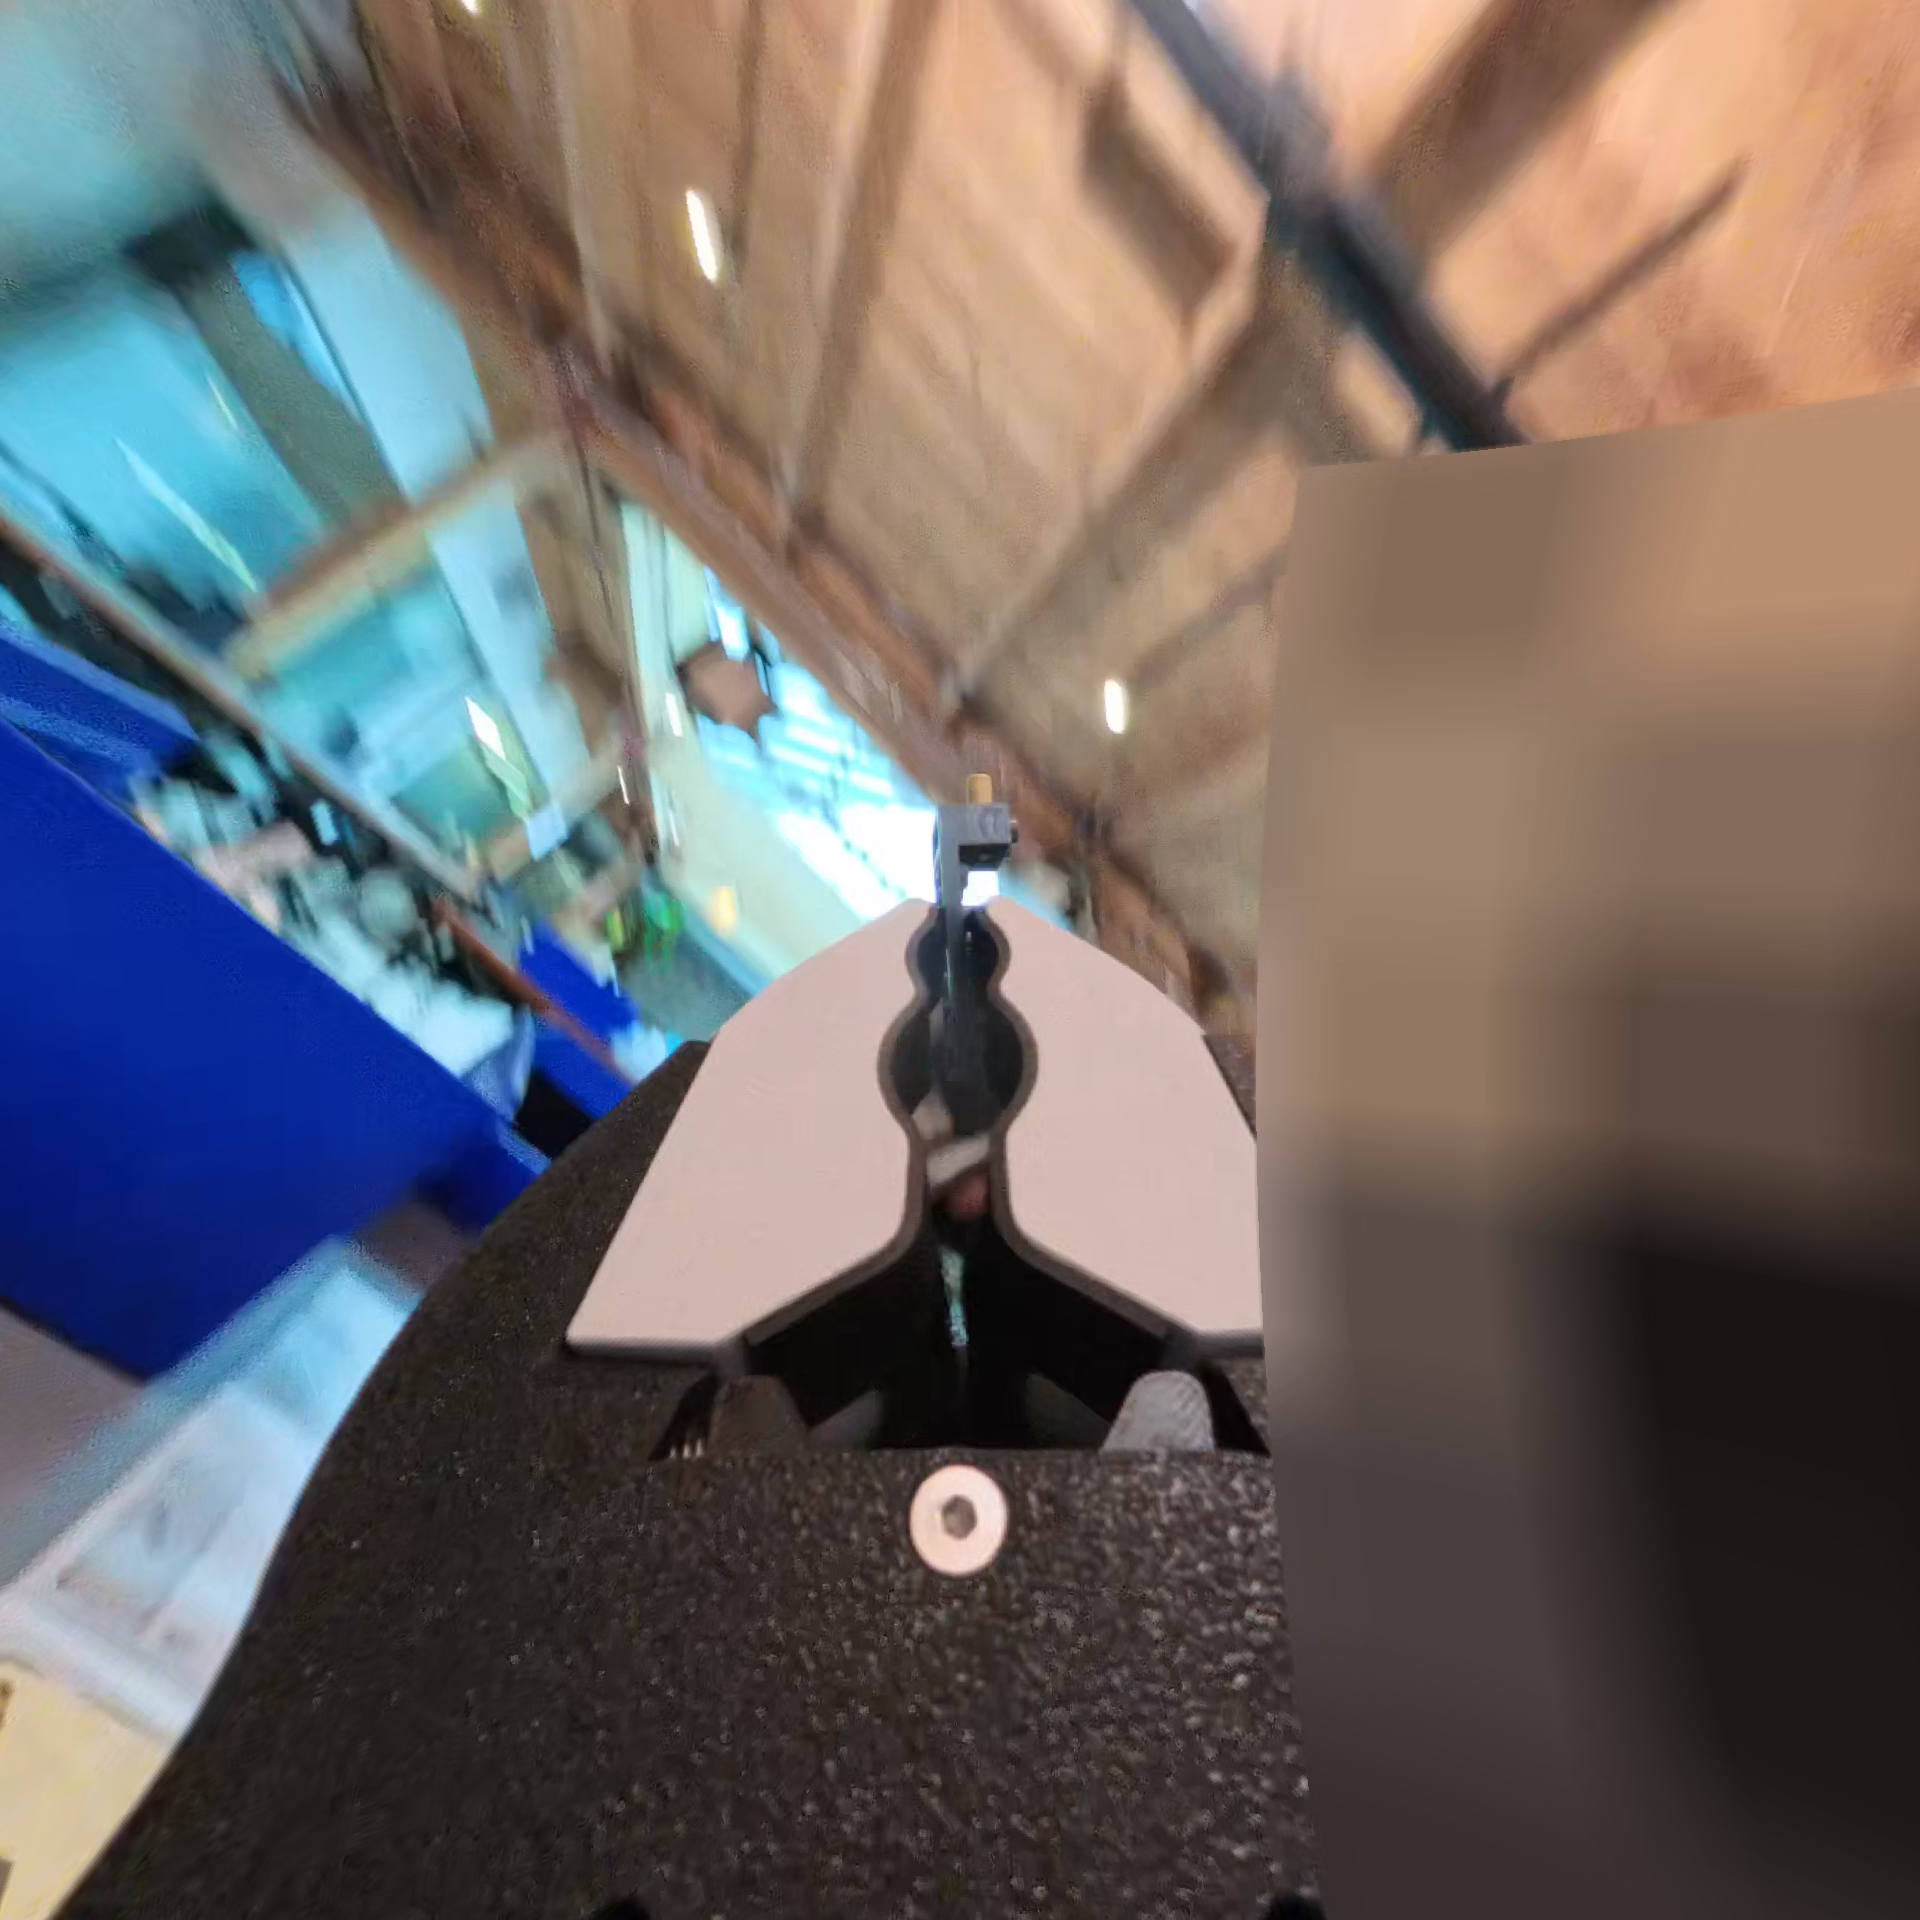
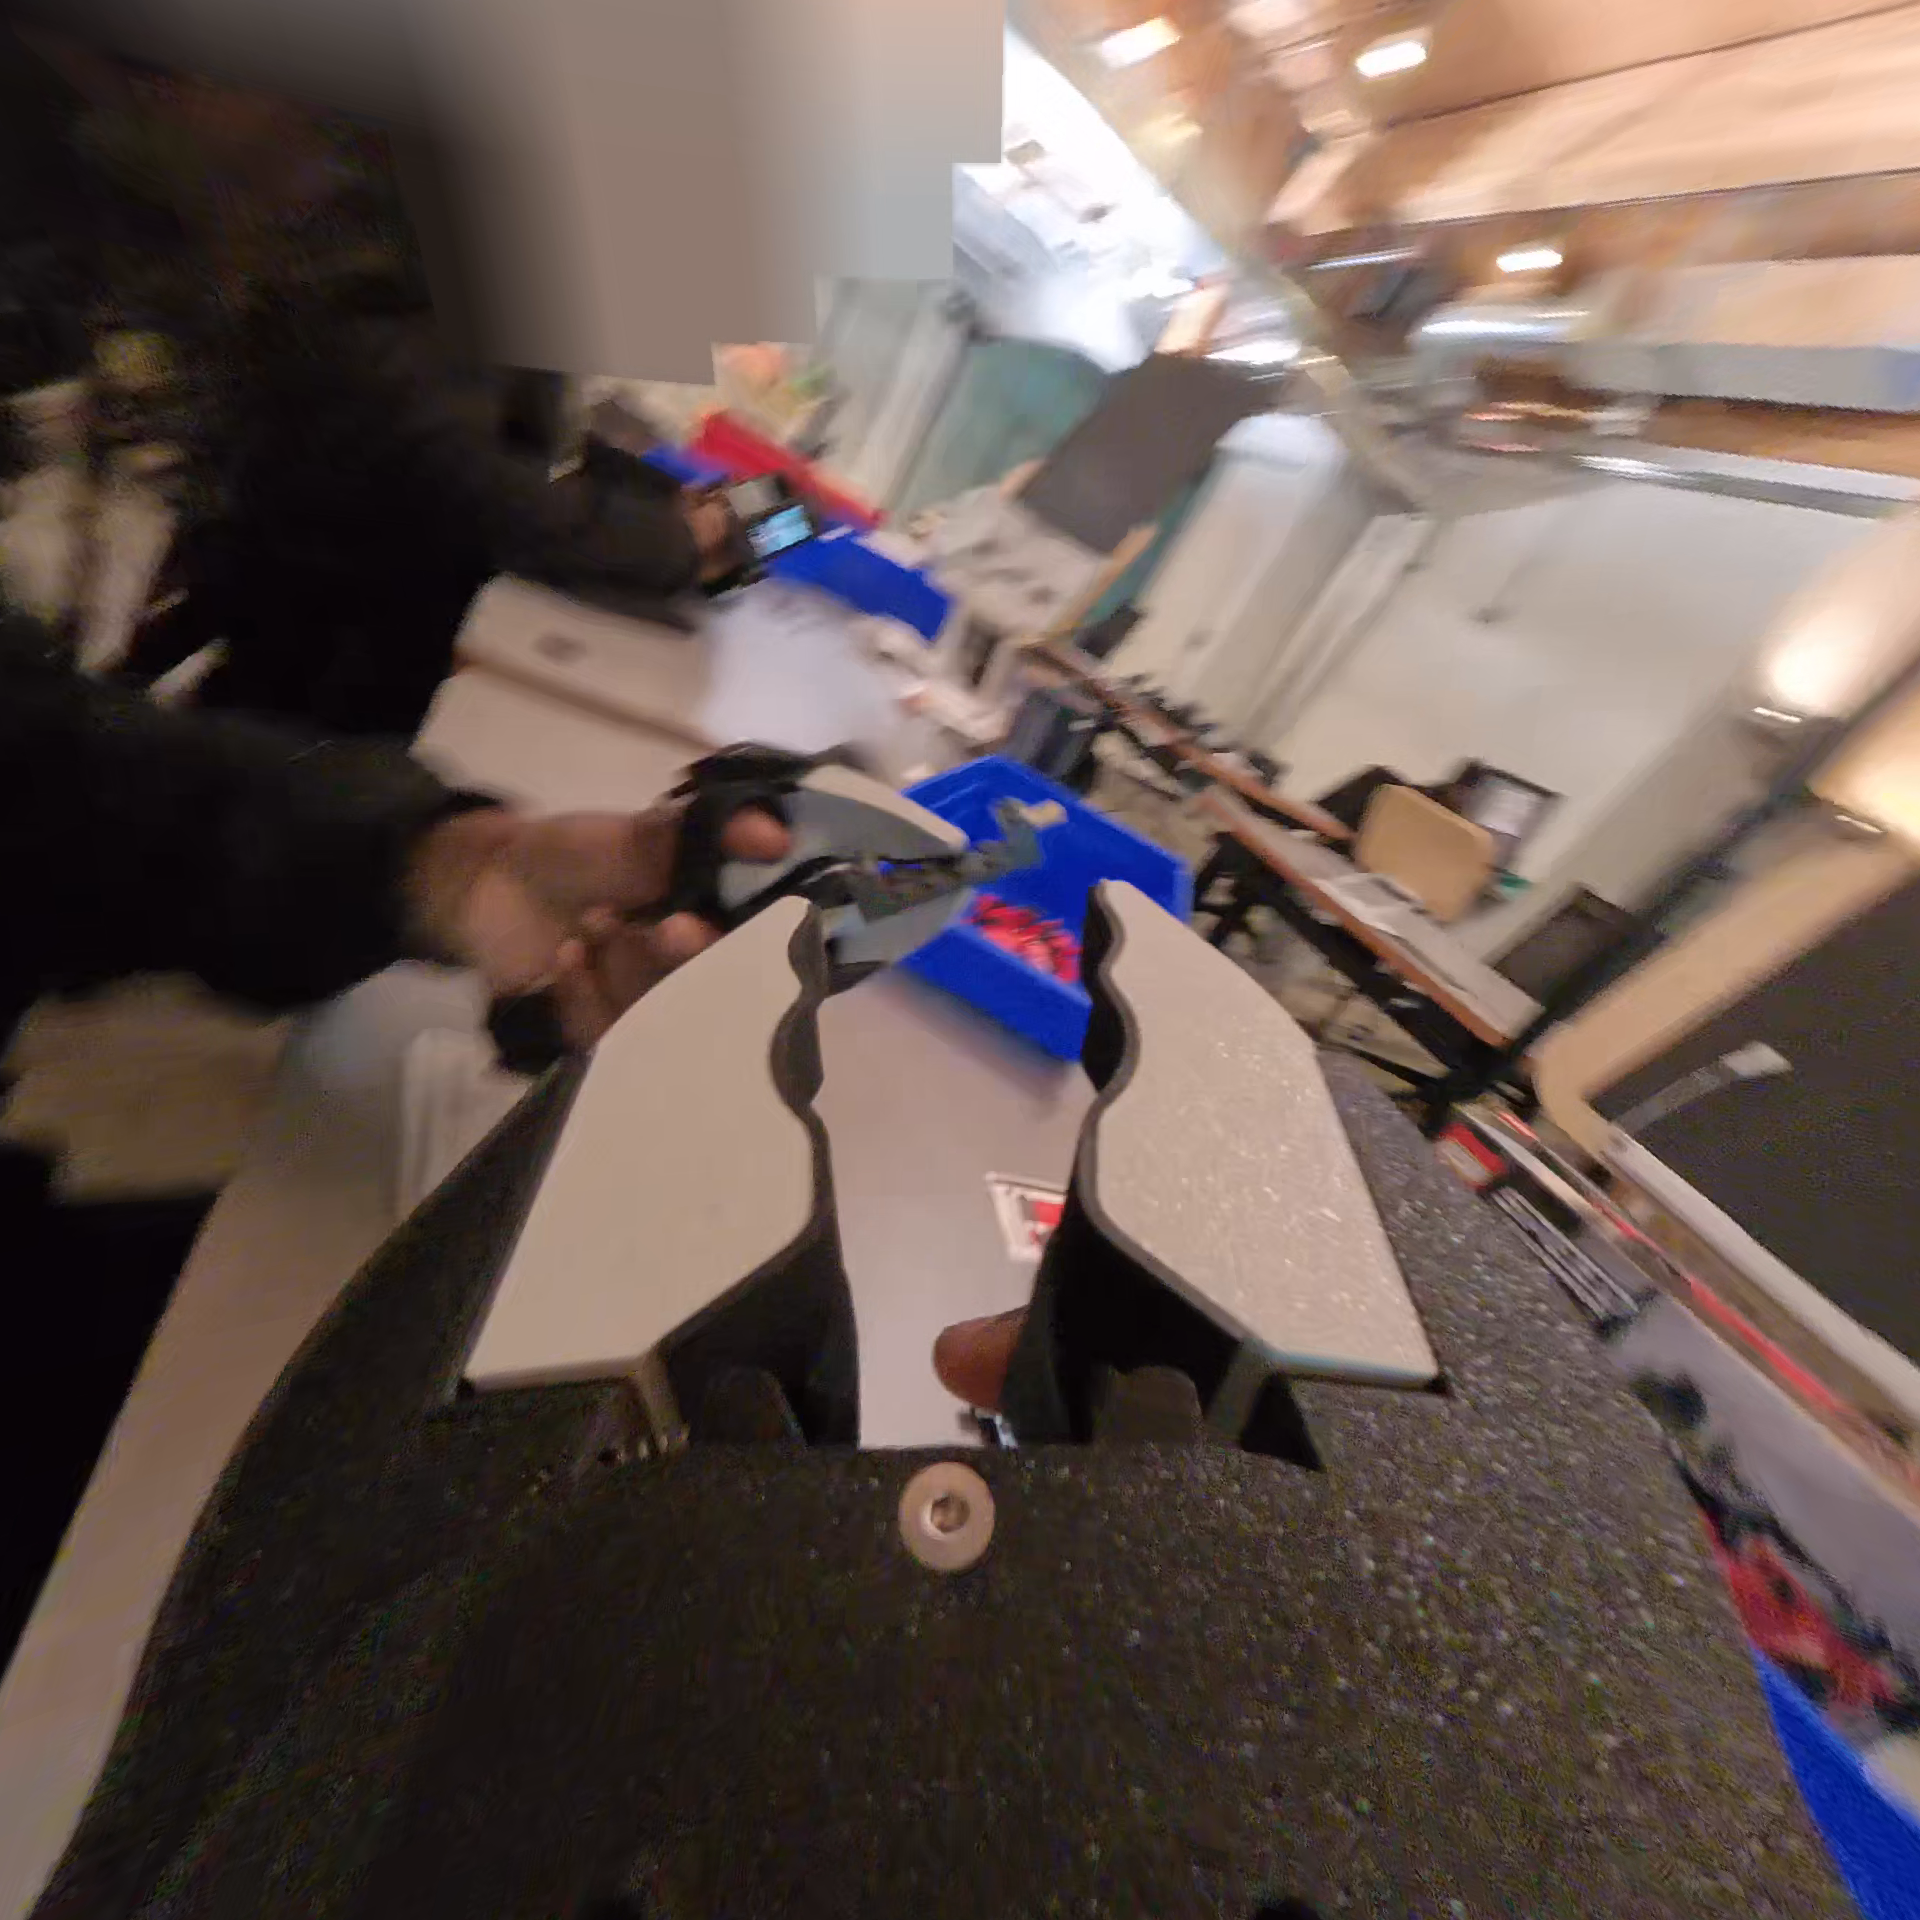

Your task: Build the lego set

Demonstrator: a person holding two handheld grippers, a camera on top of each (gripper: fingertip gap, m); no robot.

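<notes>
My left gripper [image 1: 958, 914] is shut on a thin dark grey lego piece [image 1: 966, 847] with a small tan peg on top. The piece sticks out past the fingertips and is held up in the air, tilted toward the ceiling. My right gripper [image 2: 956, 899] is open and empty, held above the grey table [image 2: 935, 1101]. In the right wrist view the left gripper [image 2: 940, 857] shows ahead to the left, held in a hand [image 2: 561, 894], with the grey lego piece [image 2: 1013, 831] at its tip, apart from my right fingers.
A blue bin [image 2: 1039, 935] with red pieces stands on the table beyond my right gripper. A blue bin wall [image 1: 208, 1039] shows at the left of the left wrist view. More tables, blue and red bins and a seated person fill the background. Both views are motion-blurred.
</notes>
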